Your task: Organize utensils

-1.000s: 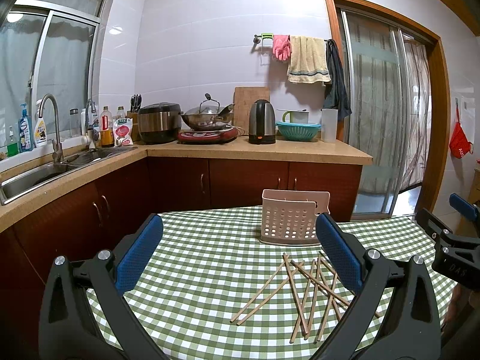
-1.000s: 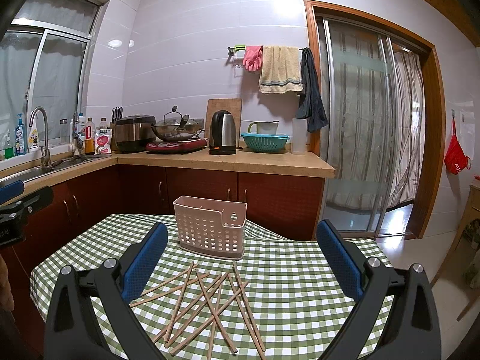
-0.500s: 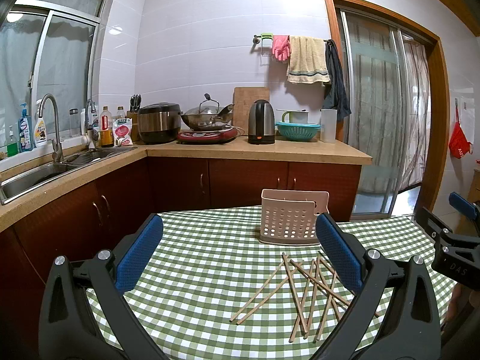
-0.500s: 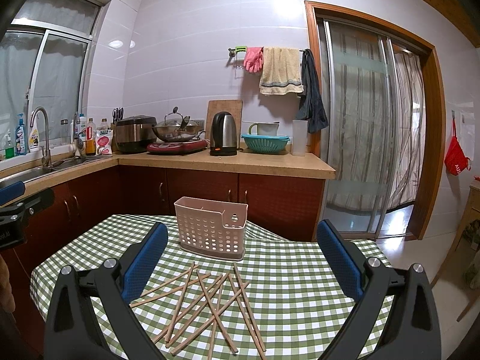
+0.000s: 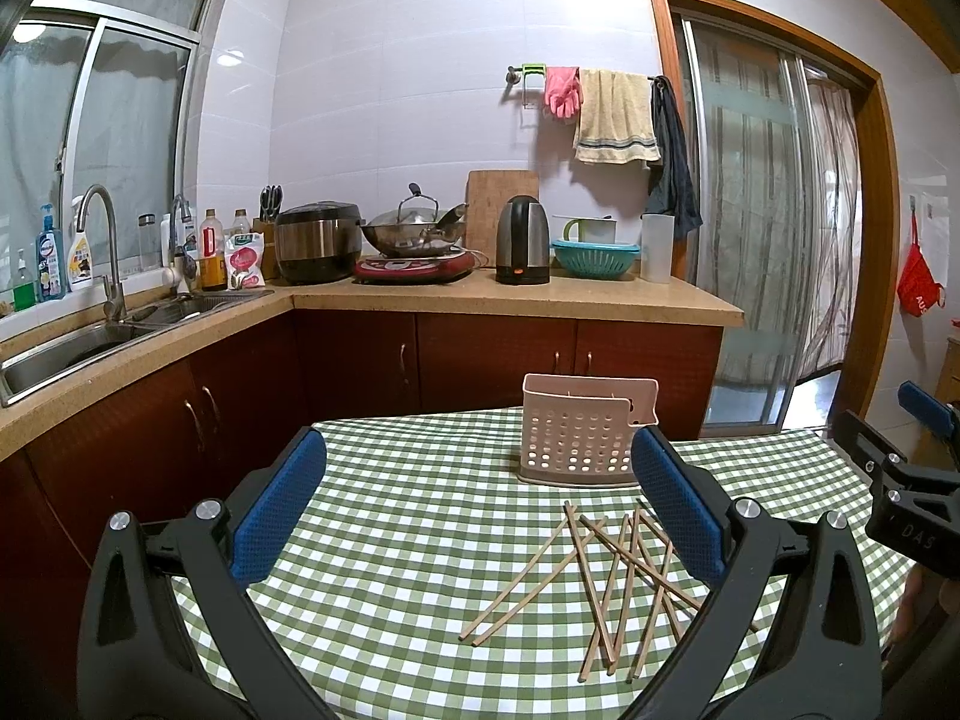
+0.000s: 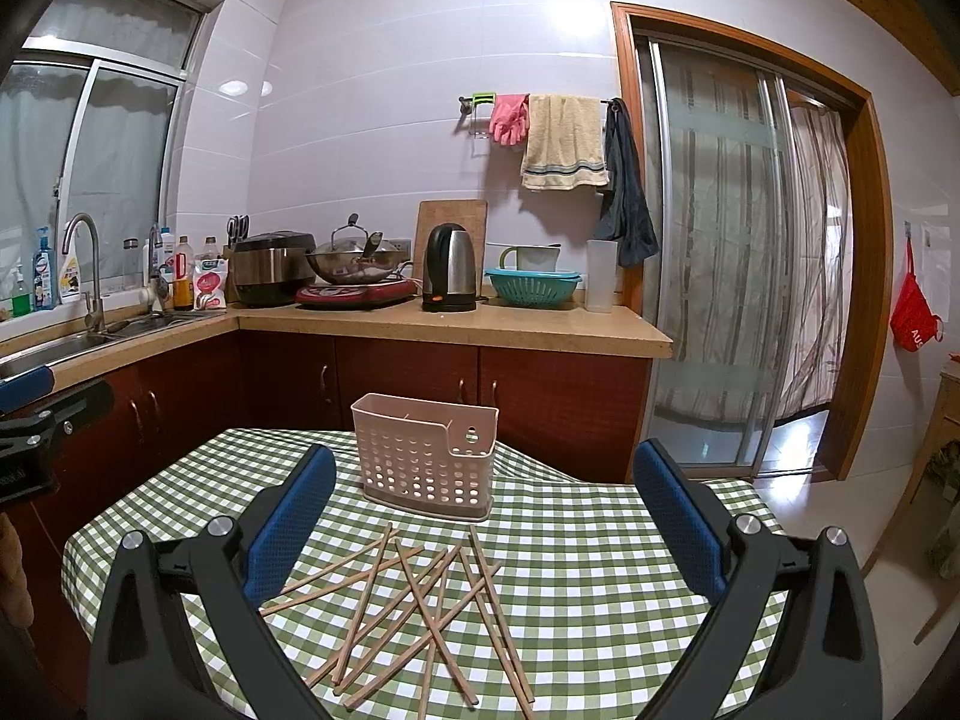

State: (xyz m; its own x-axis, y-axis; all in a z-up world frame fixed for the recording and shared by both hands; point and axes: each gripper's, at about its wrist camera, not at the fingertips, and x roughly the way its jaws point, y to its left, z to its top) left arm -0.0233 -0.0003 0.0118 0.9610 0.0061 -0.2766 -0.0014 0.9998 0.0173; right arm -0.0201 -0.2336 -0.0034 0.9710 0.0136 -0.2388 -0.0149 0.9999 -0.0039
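Both the left hand-held gripper [image 5: 480,498] and right hand-held gripper [image 6: 480,498] hover wide and empty above the checked counter [image 6: 600,540], where loose chopsticks [image 6: 420,600] lie crossed at 6 o'clock of the perforated utensil holder [image 6: 426,456], so the pickup looks not yet begun and calls for pinching a single stick.

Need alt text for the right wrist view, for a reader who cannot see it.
Wooden chopsticks lie scattered and crossed on a green checked tablecloth, between the open right gripper fingers. A pale perforated utensil holder stands empty behind them, kitchen counter beyond.
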